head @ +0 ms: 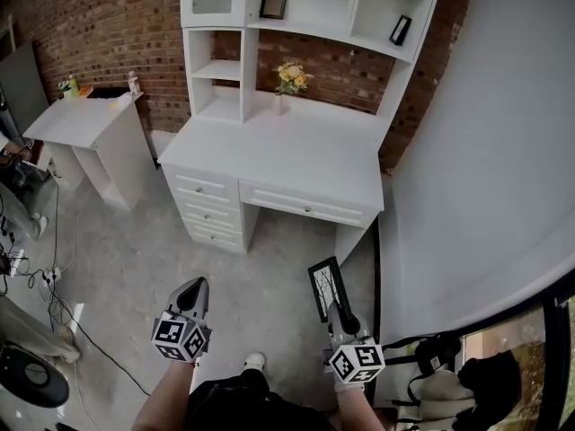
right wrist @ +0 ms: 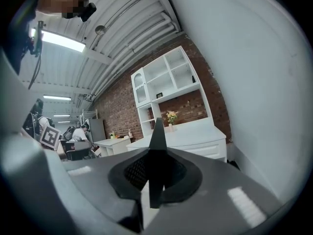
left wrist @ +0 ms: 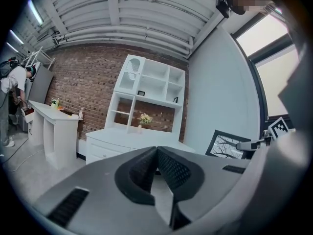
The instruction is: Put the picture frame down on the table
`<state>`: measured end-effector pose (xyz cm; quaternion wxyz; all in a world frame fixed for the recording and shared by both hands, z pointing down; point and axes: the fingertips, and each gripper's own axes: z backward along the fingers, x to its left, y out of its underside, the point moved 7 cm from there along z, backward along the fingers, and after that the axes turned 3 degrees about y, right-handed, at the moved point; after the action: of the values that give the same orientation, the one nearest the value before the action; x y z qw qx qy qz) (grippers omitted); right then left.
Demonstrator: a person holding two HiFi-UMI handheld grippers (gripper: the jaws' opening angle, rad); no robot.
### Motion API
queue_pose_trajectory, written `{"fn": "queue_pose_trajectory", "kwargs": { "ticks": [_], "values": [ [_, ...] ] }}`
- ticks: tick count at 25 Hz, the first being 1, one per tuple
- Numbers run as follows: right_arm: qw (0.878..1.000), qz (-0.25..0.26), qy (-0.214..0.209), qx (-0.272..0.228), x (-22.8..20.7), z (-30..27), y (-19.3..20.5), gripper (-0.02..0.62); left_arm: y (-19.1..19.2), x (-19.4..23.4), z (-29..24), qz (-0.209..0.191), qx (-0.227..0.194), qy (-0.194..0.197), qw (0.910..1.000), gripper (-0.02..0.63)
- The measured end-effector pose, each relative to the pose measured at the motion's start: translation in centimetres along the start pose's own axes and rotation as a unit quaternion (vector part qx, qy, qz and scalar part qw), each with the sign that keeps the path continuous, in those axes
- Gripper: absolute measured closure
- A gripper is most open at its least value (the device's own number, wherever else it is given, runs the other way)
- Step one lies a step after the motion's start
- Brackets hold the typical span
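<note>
A black picture frame [head: 324, 287] with a bare-tree print is held above the floor, in front of the white desk [head: 287, 155]. My right gripper [head: 335, 312] is shut on the frame's lower edge. In the right gripper view the frame [right wrist: 157, 146] shows edge-on, clamped between the jaws and pointing up toward the desk [right wrist: 186, 137]. My left gripper [head: 199, 285] hangs to the left, shut with nothing in it; its pads [left wrist: 168, 168] meet at the tip. From the left gripper view the frame [left wrist: 226, 144] shows at the right, a little short of the desk.
The desk carries a hutch with a flower vase [head: 289, 80] and two small frames [head: 273, 4] on its shelves. A white side table [head: 85, 122] stands at the left. A white wall [head: 485, 151] runs along the right. Cables [head: 54, 299] lie on the floor.
</note>
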<state>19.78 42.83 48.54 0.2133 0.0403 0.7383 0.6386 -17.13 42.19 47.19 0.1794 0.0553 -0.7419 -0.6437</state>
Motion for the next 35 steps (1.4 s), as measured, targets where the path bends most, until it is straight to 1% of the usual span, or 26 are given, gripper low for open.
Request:
{"fn": "queue_pose_trajectory", "kwargs": {
  "ticks": [6, 14, 20, 26, 35],
  "values": [
    [1.000, -0.003, 0.006, -0.002, -0.1, -6.1, -0.3, 0.572, -0.9, 4.0, -4.8, 0.001, -0.001, 0.002, 1.0000, 0.603],
    [1.000, -0.007, 0.020, -0.009, -0.8, -12.1, -0.5, 0.572, -1.8, 7.3, -10.8, -0.001, -0.001, 0.018, 0.9998, 0.603],
    [1.000, -0.011, 0.025, -0.002, -1.7, -14.7, -0.9, 0.572, -1.9, 8.0, -14.1, 0.004, 0.006, 0.027, 0.9996, 0.603],
    [1.000, -0.009, 0.030, 0.001, -3.5, -17.0, -1.6, 0.573, -1.7, 7.8, -17.6, 0.007, 0.014, 0.038, 0.9992, 0.603],
    [1.000, -0.008, 0.019, 0.009, -6.5, -22.7, -2.9, 0.572, -2.1, 8.5, -24.0, 0.011, 0.019, 0.033, 0.9992, 0.603]
  ]
}}
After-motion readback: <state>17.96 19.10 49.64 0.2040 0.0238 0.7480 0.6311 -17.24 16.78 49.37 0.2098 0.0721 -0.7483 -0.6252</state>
